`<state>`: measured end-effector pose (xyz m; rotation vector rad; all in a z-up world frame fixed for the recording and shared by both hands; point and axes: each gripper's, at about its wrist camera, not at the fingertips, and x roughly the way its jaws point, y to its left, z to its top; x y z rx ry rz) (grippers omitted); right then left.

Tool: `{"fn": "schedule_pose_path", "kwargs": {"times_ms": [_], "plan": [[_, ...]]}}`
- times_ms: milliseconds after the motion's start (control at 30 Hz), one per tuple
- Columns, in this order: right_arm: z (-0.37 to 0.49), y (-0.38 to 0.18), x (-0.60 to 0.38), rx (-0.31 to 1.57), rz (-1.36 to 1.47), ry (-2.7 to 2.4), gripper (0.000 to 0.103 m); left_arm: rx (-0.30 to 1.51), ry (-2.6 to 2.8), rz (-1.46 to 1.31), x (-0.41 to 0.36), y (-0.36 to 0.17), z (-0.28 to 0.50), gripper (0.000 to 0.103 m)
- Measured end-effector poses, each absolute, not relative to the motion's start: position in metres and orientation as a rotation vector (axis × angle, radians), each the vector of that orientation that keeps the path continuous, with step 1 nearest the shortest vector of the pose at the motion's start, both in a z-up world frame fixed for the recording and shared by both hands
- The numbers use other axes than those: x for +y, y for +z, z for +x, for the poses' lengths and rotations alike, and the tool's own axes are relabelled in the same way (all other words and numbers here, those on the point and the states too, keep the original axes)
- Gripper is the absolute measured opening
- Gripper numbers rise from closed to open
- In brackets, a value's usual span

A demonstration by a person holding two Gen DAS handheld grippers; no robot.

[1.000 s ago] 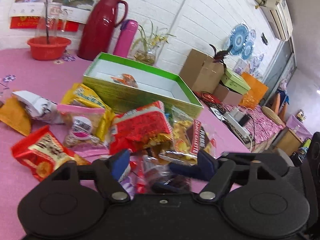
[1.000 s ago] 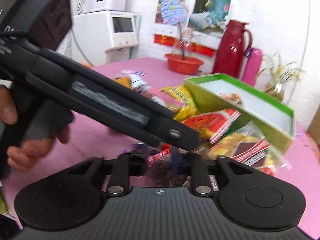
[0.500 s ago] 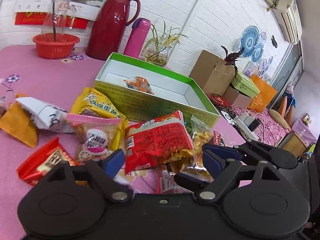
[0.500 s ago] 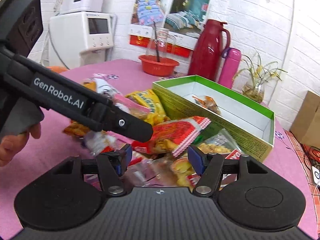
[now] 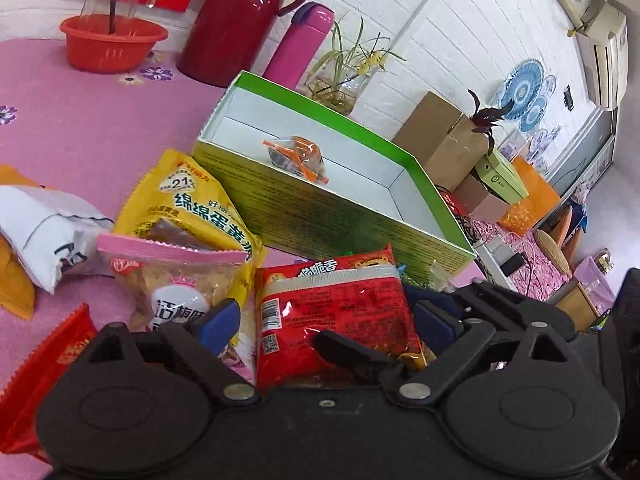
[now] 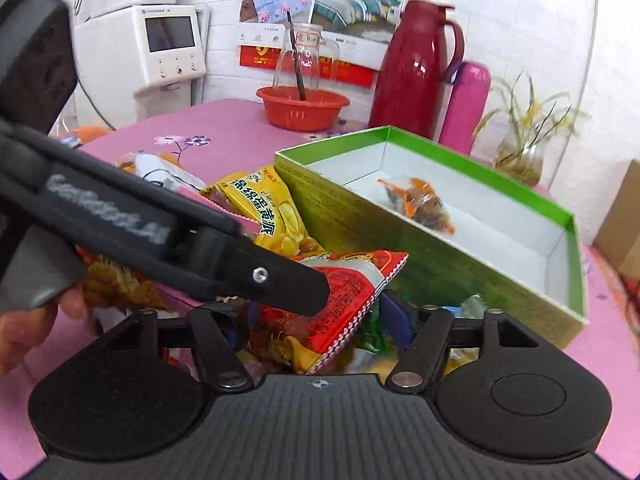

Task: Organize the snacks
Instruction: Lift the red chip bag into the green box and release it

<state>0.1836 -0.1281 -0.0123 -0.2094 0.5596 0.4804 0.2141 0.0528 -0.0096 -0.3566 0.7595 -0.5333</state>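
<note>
Left gripper [image 5: 326, 320] straddles red snack packet [image 5: 336, 316]; green box [image 5: 344, 216] just beyond.

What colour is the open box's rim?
Bright green rim on the open box, with a white interior; clearest in the right wrist view.

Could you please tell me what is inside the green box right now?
The green box holds one orange-wrapped snack on its white floor. The strip behind the near wall is hidden in both views.
</note>
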Motion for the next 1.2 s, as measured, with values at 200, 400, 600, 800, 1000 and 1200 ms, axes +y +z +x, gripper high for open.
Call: {"fn": "schedule_pose_path", "kwargs": {"times_ms": [200,400,600,800,1000,1200], "plan": [[0.165,-0.010,-0.133,0.504,-0.238,0.467,0.079,0.755,-0.550,-0.349,0.050,-0.010,0.211,0.103],[0.143,-0.003,-0.158,0.506,-0.214,0.480,0.079,0.785,-0.587,-0.354,0.043,-0.013,0.211,0.103],[0.130,-0.007,-0.175,0.520,-0.186,0.486,0.073,0.832,-0.692,-0.352,0.026,-0.019,0.206,0.103],[0.118,-0.015,-0.185,0.532,-0.163,0.498,0.062,0.850,-0.734,-0.336,0.018,-0.026,0.198,0.103],[0.117,-0.021,-0.193,0.548,-0.124,0.492,0.059,0.857,-0.765,-0.292,0.005,-0.030,0.193,0.103],[0.122,-0.026,-0.193,0.565,-0.089,0.476,0.058,0.863,-0.790,-0.324,-0.001,-0.034,0.199,0.103]]}}
